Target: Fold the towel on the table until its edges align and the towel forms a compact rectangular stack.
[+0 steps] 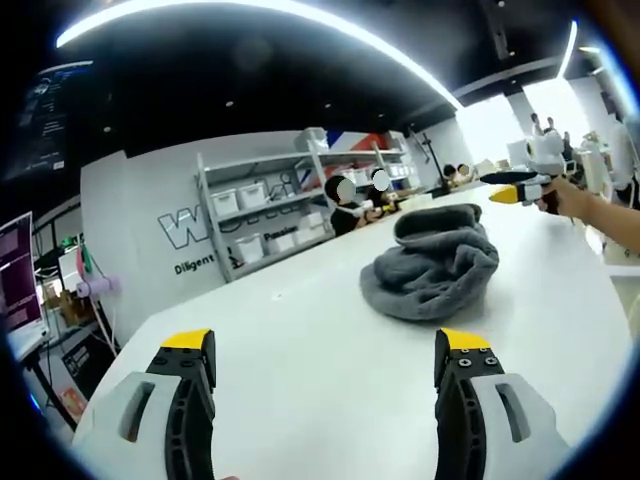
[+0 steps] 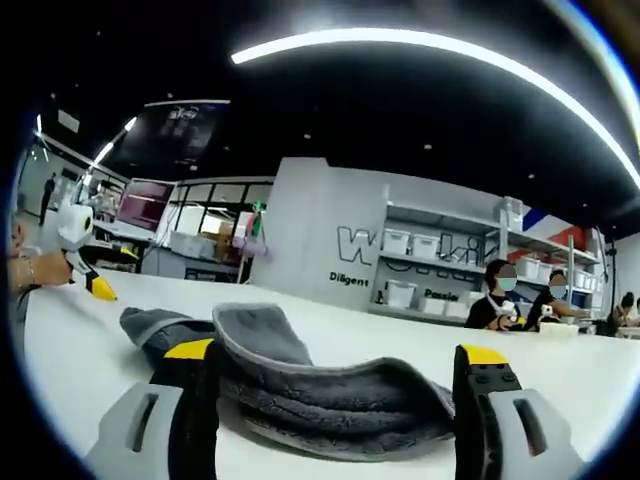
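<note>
Two yellow-tipped jaws of the left gripper [image 1: 326, 352] rising from the bottom of the left gripper view, spread wide apart, nothing between them but bare white table [image 1: 300, 330]. Ahead and slightly right, well clear of both jaws: grey towel [image 1: 432, 265], crumpled in a loose heap on the table, unfolded, one thick rolled edge curling over the top. Beyond the heap, at upper right, right gripper [image 1: 503, 195] held in a hand [image 1: 568, 195] above the far table edge, yellow tips pointing left, apart from the towel; opening too small to judge from here. Behind the table: grey shelving [image 1: 270, 215] stacked with white bins, lettered wall, seated people.

Same towel [image 2: 300, 385] in the right gripper view, much closer, lying just past the right gripper [image 2: 332, 362] and spanning the gap between its two jaws. Jaws wide open, one on either side of the heap's near edge, gripping nothing; contact with the cloth impossible to confirm. Thick hemmed border arching across the front of the pile. Far left, left gripper [image 2: 95, 285] in a hand [image 2: 35, 268], yellow tip low over the table [image 2: 70, 350], apart from the towel. Shelving [image 2: 440, 270] and seated people in the background.
</note>
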A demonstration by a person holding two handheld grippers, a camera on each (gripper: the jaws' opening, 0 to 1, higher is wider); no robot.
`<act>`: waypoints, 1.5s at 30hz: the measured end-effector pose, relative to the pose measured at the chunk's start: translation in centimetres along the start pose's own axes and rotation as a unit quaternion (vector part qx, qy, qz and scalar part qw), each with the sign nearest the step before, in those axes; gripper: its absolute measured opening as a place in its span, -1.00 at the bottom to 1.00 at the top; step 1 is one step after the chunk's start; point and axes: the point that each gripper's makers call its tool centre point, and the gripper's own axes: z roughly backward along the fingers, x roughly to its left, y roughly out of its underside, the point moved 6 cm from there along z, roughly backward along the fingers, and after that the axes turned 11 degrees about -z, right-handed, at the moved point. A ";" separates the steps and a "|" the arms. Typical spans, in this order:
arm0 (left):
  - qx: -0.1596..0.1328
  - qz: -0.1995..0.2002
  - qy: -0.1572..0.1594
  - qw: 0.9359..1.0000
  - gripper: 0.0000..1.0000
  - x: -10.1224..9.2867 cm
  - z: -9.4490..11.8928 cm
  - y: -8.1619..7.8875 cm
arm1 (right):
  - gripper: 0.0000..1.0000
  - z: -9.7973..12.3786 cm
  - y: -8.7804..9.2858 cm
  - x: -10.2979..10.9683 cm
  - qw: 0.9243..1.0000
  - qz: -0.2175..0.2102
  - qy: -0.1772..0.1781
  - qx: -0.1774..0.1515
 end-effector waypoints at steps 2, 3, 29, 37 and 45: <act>0.000 -0.001 0.000 1.000 0.77 -0.1 0.0 0.0 | 0.99 0.0 0.2 0.1 1.000 -0.005 -0.002 -0.008; 0.001 -0.001 0.001 1.000 0.77 -0.1 0.0 0.0 | 0.99 0.0 0.5 0.0 1.000 -0.013 -0.005 -0.014; -0.074 0.001 0.000 0.997 0.77 -0.5 0.4 -2.7 | 0.95 0.3 0.7 -1.1 0.997 -0.066 0.004 -0.032; -0.087 0.011 0.026 0.996 0.79 -0.6 -0.3 -4.2 | 0.95 0.3 0.9 -0.9 0.998 -0.065 -0.002 -0.024; -0.080 -0.015 0.061 0.995 0.79 -1.2 -0.8 -5.8 | 0.94 0.3 1.0 -0.9 0.998 -0.064 -0.004 -0.024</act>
